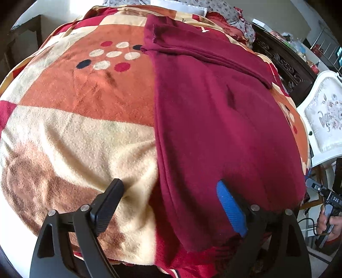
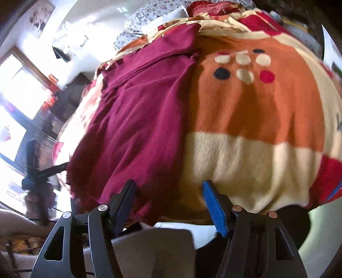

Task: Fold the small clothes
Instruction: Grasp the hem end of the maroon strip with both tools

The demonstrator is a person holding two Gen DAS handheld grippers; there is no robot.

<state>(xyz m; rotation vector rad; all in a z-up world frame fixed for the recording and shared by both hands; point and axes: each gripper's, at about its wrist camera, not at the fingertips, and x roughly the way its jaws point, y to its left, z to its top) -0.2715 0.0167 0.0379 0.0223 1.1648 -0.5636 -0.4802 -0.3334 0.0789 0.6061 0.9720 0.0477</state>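
A maroon garment (image 1: 213,119) lies folded lengthwise on a patterned blanket (image 1: 74,132), a sleeve laid across its far end. My left gripper (image 1: 168,188) hangs open above the garment's near left edge, the black finger (image 1: 109,205) over the blanket and the blue pad (image 1: 230,207) over the cloth, nothing pinched. In the right wrist view the same garment (image 2: 136,119) lies left of centre. My right gripper (image 2: 168,190) stands open above its near hem, holding nothing. The other gripper (image 1: 327,196) shows at the right edge of the left wrist view, in a hand.
The orange, cream and red blanket (image 2: 256,119) with dots covers the whole bed. Floral bedding (image 1: 224,10) is piled at the far end. A dark carved cabinet (image 1: 284,62) and a white upholstered chair (image 1: 322,119) stand on the right. Bright windows (image 2: 12,102) fill the left of the right wrist view.
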